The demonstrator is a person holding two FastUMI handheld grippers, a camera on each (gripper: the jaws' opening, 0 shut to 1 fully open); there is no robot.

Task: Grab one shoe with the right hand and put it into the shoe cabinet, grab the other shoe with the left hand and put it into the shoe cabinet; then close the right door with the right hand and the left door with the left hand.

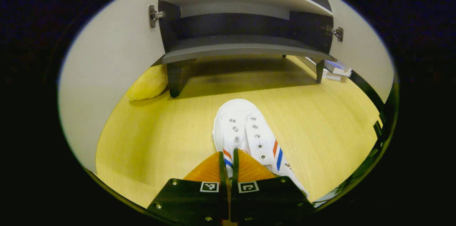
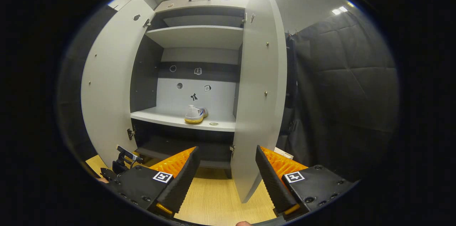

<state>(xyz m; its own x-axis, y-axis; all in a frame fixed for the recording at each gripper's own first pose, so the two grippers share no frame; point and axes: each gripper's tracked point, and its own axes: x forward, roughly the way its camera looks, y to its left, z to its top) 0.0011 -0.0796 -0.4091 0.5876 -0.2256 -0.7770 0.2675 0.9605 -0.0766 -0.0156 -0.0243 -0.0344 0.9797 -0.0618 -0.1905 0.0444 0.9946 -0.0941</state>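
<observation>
One grey shoe cabinet with pale shelves [image 2: 199, 37] stands on the yellow wooden floor [image 1: 149, 140], and its two doors are both open. In the right gripper view the left door [image 2: 107, 87] is at 9 o'clock and the right door [image 2: 258, 105] is at 3 o'clock, its thin edge turned to the camera. Between them the cabinet is open, and a free strip of floor lies before its foot. In the left gripper view the bottom shelf edge is at 12 o'clock, with bare floor between it and the shoe.

There are two white canvas shoes. One shoe with a yellow sole [image 2: 196, 115] rests on the middle shelf, near the right door's side. The other shoe, with red and blue stripes [image 1: 245, 130], lies on the floor, toe toward the cabinet.

The left claw [image 1: 229, 158] points forward and down; its two fingers are nearly together, pinching the shoe's side edge at the heel end. The right claw [image 2: 226, 172] is raised, facing the cabinet, fingers spread wide and holding nothing.
</observation>
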